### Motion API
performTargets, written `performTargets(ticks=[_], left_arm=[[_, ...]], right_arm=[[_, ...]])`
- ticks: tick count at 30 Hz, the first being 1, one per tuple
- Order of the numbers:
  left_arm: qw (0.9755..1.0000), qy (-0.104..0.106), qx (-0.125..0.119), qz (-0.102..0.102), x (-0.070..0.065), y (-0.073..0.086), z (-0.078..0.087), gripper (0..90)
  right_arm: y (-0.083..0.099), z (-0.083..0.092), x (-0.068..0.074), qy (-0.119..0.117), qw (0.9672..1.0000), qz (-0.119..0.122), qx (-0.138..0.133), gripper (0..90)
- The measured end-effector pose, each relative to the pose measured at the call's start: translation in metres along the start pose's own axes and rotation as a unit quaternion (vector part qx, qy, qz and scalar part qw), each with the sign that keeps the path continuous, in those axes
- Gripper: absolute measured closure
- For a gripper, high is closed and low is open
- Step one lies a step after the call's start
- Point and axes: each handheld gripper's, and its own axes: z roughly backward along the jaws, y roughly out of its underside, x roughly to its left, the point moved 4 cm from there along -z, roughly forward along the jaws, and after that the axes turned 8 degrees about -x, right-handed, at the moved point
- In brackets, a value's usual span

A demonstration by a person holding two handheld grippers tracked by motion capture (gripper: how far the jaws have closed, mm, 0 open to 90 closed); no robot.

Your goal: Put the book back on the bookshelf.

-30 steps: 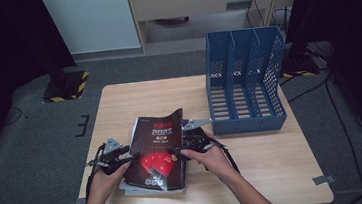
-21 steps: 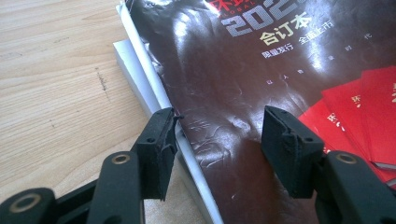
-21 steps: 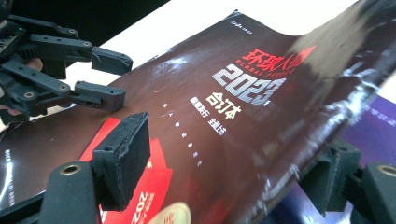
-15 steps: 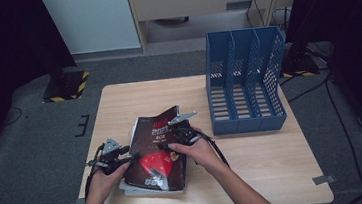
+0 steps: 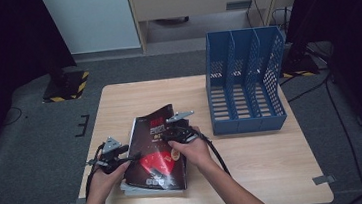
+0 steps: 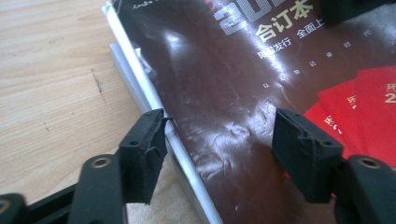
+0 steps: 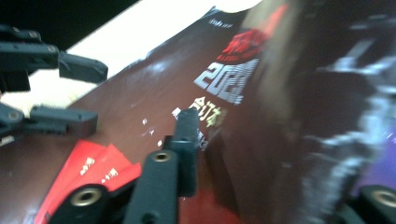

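two grippers, right gripper (image 5: pixel 168 133) pinching magazine cover (image 5: pixel 157 147)

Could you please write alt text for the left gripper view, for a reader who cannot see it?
A dark glossy magazine with red graphics lies on a stack on a wooden table. The left gripper is open at its edge, one jaw by the stack's side, one over the cover.

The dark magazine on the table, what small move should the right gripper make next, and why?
Probably lift the pinched edge gently. The right gripper has just been closing, with the right edge of the magazine curling up between its jaws, while the left gripper stands open at the left edge. The blue file rack stands upright to the right, apart from it.
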Motion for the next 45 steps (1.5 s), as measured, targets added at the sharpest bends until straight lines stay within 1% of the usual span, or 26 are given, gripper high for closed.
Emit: performTargets(ticks=[2, 3, 4, 7, 12, 14, 15, 18, 22, 23, 25, 27, 30, 33, 36, 39, 41, 43, 45], left_arm=[[0.9999, 0.002, -0.013, 0.002, -0.001, -0.004, 0.002, 32.2], [0.9999, 0.003, -0.017, 0.003, -0.001, -0.005, 0.003, 30.9], [0.9997, 0.002, -0.022, 0.007, -0.001, -0.006, 0.003, 30.0], [0.9995, 0.005, -0.028, 0.015, 0.0, -0.007, 0.005, 26.7], [0.9993, 0.014, -0.032, 0.017, -0.001, -0.008, 0.006, 25.6], [0.9987, 0.024, -0.038, 0.025, -0.003, -0.009, 0.005, 25.6], [0.9986, 0.031, -0.036, 0.025, -0.005, -0.009, 0.004, 25.6], [0.9987, 0.034, -0.032, 0.021, -0.007, -0.008, 0.002, 25.4], [0.9985, 0.04, -0.03, 0.024, -0.008, -0.007, 0.0, 24.6], [0.9985, 0.042, -0.028, 0.022, -0.008, -0.007, 0.0, 24.3], [0.9983, 0.043, -0.029, 0.026, -0.008, -0.007, -0.001, 24.1], [0.9982, 0.047, -0.026, 0.028, -0.009, -0.006, -0.002, 23.6], [0.9979, 0.053, -0.023, 0.029, -0.01, -0.006, -0.004, 23.4], [0.9979, 0.052, -0.019, 0.033, -0.011, -0.005, -0.005, 23.9], [0.9976, 0.056, -0.021, 0.035, -0.011, -0.006, -0.006, 24.3], [0.9968, 0.064, -0.023, 0.042, -0.011, -0.006, -0.006, 24.2], [0.9962, 0.072, -0.026, 0.043, -0.011, -0.006, -0.006, 25.6], [0.9953, 0.081, -0.029, 0.043, -0.013, -0.007, -0.006, 29.2], [0.9953, 0.082, -0.03, 0.043, -0.013, -0.008, -0.005, 32.9]], right_arm=[[-0.003, 0.003, 0.0, -0.001, 0.9999, 0.007, -0.013, 77.7], [-0.006, 0.005, 0.0, -0.008, 0.9997, 0.009, -0.021, 78.5], [-0.007, 0.007, 0.001, -0.01, 0.9996, 0.009, -0.025, 79.1], [-0.013, 0.013, 0.002, -0.015, 0.9989, 0.019, -0.041, 81.0], [-0.025, 0.029, 0.004, -0.021, 0.9966, 0.045, -0.066, 82.8], [-0.029, 0.034, 0.004, -0.024, 0.9954, 0.053, -0.076, 83.0], [-0.031, 0.037, 0.005, -0.026, 0.9948, 0.055, -0.081, 83.1], [-0.033, 0.041, 0.006, -0.031, 0.9931, 0.064, -0.093, 83.3], [-0.036, 0.044, 0.008, -0.037, 0.9915, 0.071, -0.103, 83.7], [-0.037, 0.045, 0.009, -0.038, 0.9912, 0.072, -0.105, 83.9], [-0.04, 0.047, 0.011, -0.047, 0.9892, 0.081, -0.113, 84.1], [-0.045, 0.05, 0.014, -0.05, 0.987, 0.088, -0.125, 84.3], [-0.05, 0.054, 0.017, -0.057, 0.984, 0.093, -0.141, 84.6], [-0.054, 0.058, 0.02, -0.065, 0.9813, 0.098, -0.152, 84.8], [-0.057, 0.06, 0.021, -0.072, 0.9782, 0.105, -0.164, 85.1], [-0.06, 0.063, 0.023, -0.082, 0.9758, 0.104, -0.174, 85.2], [-0.061, 0.064, 0.025, -0.088, 0.9742, 0.105, -0.179, 85.3], [-0.063, 0.065, 0.026, -0.09, 0.9732, 0.106, -0.183, 85.4], [-0.065, 0.066, 0.027, -0.094, 0.9719, 0.108, -0.187, 85.5]])
